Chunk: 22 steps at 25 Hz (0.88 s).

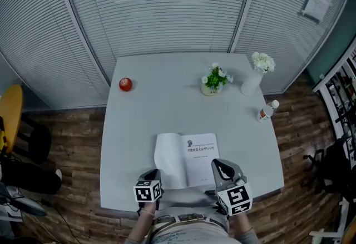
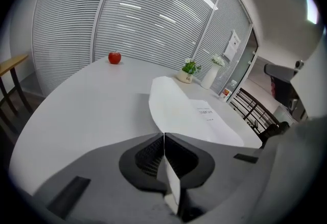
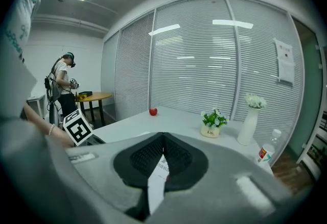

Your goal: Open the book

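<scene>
The white book (image 1: 201, 157) lies near the front edge of the table (image 1: 139, 126), its title page facing up. Its cover leaf (image 1: 167, 160) is lifted and curls up toward the left. My left gripper (image 1: 155, 173) is at that leaf's near left corner; in the left gripper view the jaws (image 2: 163, 135) are shut on the thin leaf (image 2: 176, 108), which rises away from the tips. My right gripper (image 1: 222, 165) is at the book's near right corner. Its jaws (image 3: 163, 135) meet at the tips, and printed paper shows through the slit behind them.
On the far half of the table are a red apple (image 1: 125, 84) at the left, a small potted plant (image 1: 214, 79), a white vase with flowers (image 1: 253, 78) and a bottle (image 1: 267, 110) by the right edge. A yellow table (image 1: 10, 109) stands left. A person (image 3: 62, 82) stands beyond.
</scene>
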Tool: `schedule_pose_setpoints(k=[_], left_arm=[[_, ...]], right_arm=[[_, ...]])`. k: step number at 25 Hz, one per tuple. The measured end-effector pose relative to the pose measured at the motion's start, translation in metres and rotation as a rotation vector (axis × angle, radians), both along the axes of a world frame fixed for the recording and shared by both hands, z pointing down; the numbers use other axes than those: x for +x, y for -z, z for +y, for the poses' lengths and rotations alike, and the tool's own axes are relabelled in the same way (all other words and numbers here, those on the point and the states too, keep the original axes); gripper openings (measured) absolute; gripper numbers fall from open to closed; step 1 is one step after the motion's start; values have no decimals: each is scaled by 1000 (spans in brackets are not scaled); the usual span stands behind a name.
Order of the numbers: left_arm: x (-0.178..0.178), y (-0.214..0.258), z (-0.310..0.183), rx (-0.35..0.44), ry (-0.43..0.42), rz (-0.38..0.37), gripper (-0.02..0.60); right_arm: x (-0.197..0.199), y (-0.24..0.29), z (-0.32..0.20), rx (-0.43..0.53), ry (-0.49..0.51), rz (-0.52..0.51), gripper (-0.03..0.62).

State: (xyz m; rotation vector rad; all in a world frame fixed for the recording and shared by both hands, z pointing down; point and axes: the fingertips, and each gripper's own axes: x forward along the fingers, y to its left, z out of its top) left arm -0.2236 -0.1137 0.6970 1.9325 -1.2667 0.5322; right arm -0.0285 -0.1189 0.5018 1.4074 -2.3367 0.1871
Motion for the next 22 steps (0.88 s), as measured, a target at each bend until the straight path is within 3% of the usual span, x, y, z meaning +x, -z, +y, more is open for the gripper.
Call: schedule_pose_setpoints(k=[14,22], left_arm=[[-37,-18,3,-27,-59,-56,3],[-41,-29,6,-44,-80,-43,5]], right_arm=[[-7,-5,6,-6,-80,-6,3],[-8,-5,8,-3,-114,6,2]])
